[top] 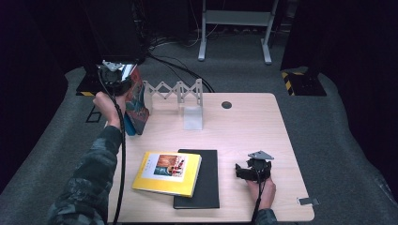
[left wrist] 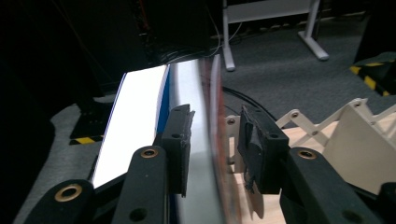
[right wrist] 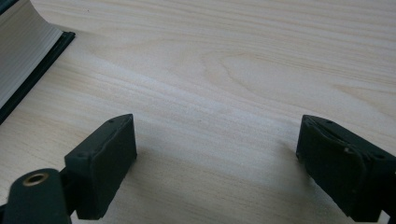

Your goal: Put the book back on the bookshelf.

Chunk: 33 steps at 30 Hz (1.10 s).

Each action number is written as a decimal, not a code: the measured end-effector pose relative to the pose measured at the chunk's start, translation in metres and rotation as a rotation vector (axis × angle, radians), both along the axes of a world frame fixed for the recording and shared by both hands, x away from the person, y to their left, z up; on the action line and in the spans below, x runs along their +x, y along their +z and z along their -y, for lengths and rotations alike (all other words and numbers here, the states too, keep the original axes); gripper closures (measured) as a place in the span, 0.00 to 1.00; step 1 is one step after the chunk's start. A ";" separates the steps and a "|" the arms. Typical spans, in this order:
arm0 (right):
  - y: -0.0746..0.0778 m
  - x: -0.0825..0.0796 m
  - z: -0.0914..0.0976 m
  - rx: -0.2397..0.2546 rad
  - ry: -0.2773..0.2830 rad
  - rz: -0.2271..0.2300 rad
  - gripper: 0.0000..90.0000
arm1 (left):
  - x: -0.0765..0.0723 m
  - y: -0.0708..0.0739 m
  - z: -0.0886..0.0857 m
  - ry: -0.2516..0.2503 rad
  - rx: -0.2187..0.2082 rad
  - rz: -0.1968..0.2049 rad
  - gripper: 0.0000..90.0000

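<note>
An upright book [left wrist: 201, 140] is being loosely straddled by the left gripper [left wrist: 215, 149] at the tabletop's [top: 244, 131] far-left edge, fingers parted, so it may topple off; the right gripper [right wrist: 217, 163] is resting open, empty.

A light wooden table [top: 244, 126] is standing on grey carpet. A white folding book rack [top: 180, 101] is sitting at its back edge, with upright books [top: 136, 105] leaning at the rear left corner. A black book [top: 206, 180] is lying flat near the front, a yellow book [top: 166, 173] is overlapping it, and a round hole [top: 226, 104] is showing behind.
</note>
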State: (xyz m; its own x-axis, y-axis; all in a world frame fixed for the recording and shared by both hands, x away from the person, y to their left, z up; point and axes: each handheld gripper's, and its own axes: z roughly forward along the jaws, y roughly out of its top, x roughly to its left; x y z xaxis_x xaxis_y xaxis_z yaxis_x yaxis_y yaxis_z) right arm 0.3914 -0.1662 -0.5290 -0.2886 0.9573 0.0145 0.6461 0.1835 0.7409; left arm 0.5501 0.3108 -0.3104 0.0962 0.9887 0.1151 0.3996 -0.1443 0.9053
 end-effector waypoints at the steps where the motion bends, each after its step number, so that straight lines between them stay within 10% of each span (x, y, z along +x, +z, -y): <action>1: 0.000 0.000 0.000 -0.001 0.001 0.002 0.13 | -0.002 0.001 -0.001 -0.006 -0.013 0.001 0.70; 9: 0.000 0.000 0.000 -0.002 0.001 0.001 0.13 | -0.020 0.008 -0.011 -0.101 -0.096 -0.018 0.58; 21: 0.000 0.000 0.000 -0.001 0.001 0.001 0.13 | -0.059 0.009 -0.014 -0.264 -0.092 -0.090 0.36; 33: 0.000 0.000 0.000 -0.002 0.000 -0.002 0.13 | -0.088 -0.044 -0.024 -0.337 -0.141 -0.229 0.17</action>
State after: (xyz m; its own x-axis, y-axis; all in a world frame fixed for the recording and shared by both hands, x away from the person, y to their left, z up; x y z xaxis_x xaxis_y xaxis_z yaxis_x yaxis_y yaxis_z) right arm 0.3913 -0.1659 -0.5287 -0.2887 0.9573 0.0129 0.6478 0.1854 0.7389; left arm 0.4620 0.3348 -0.3545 0.4237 0.9022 -0.0808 0.5444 -0.1823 0.8188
